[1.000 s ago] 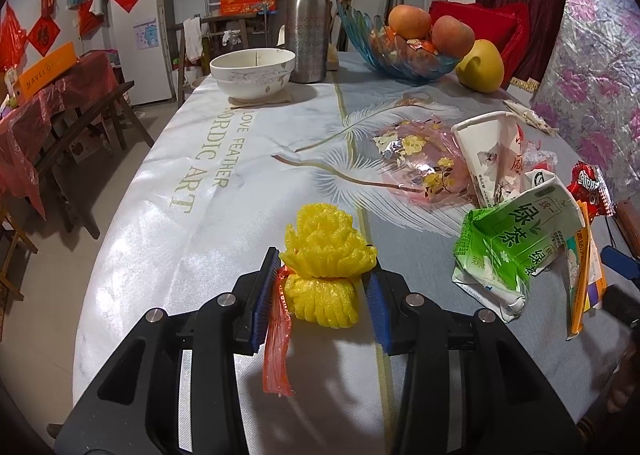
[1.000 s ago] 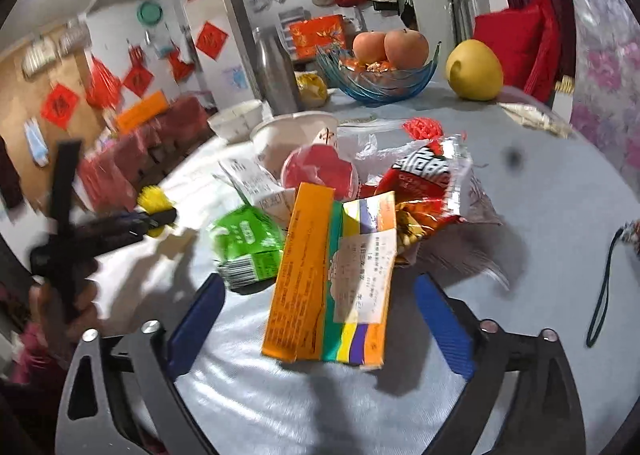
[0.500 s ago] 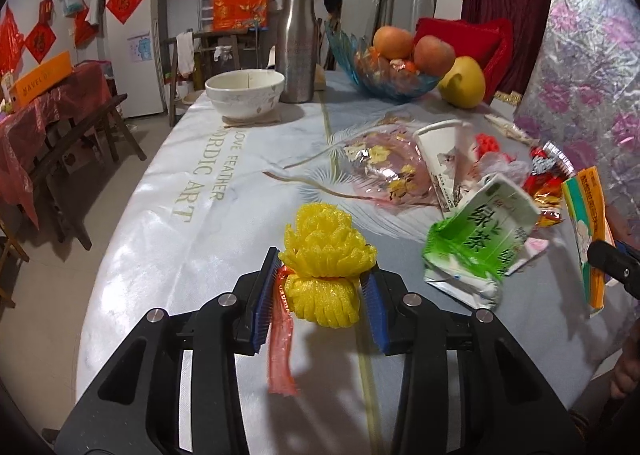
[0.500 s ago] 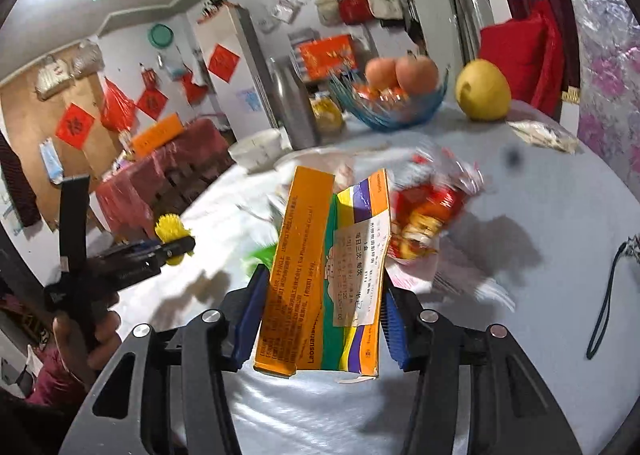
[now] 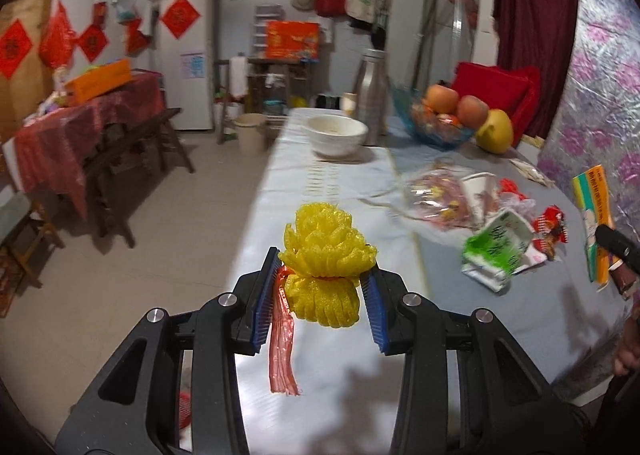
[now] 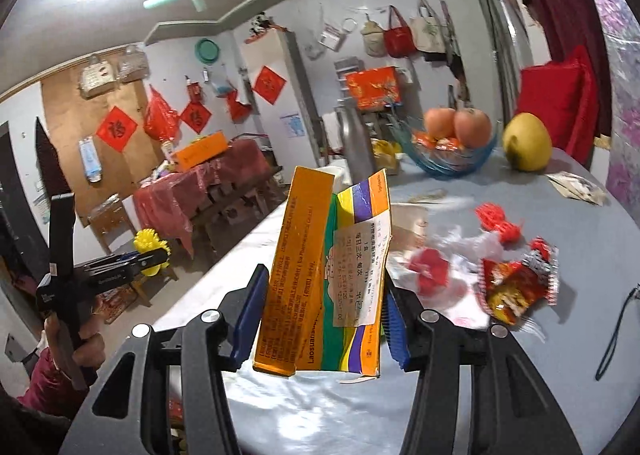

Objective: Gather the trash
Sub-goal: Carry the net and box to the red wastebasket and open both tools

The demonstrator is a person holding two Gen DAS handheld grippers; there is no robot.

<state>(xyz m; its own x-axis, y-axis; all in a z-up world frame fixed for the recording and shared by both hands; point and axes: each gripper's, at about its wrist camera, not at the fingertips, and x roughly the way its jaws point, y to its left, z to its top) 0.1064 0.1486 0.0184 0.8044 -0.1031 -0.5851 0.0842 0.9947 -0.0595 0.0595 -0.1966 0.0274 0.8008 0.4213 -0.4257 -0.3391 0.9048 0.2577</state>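
My left fingers (image 5: 322,291) are closed on a yellow foam net (image 5: 326,255), pinching it at its tied waist so the ruffled top flares above the blue pads and a strip of red plastic (image 5: 282,339) dangles below, all of it lifted clear above the near end of the table (image 5: 332,183). My right fingers (image 6: 322,319) are clamped on an orange, green and purple carton (image 6: 324,279), flattened and held upright, its torn top flap open and a printed white label facing the camera; it too hangs above the table rather than resting on it.

Left on the table, seen from the left wrist camera, lie a crumpled green and white wrapper (image 5: 496,251), a paper cup (image 5: 478,191) tipped on its side against a clear plastic bag (image 5: 432,195), and a red snack packet (image 5: 552,225). The right wrist camera shows that red snack packet just right of the carton, beside some clear plastic film (image 6: 460,251) and a red net (image 6: 498,223).

Further back on the table stand a white bowl (image 5: 336,133), a steel flask (image 5: 372,95), a blue glass fruit bowl (image 5: 436,127) holding apples (image 5: 456,105), and a yellow pomelo (image 5: 494,131) just beside it.
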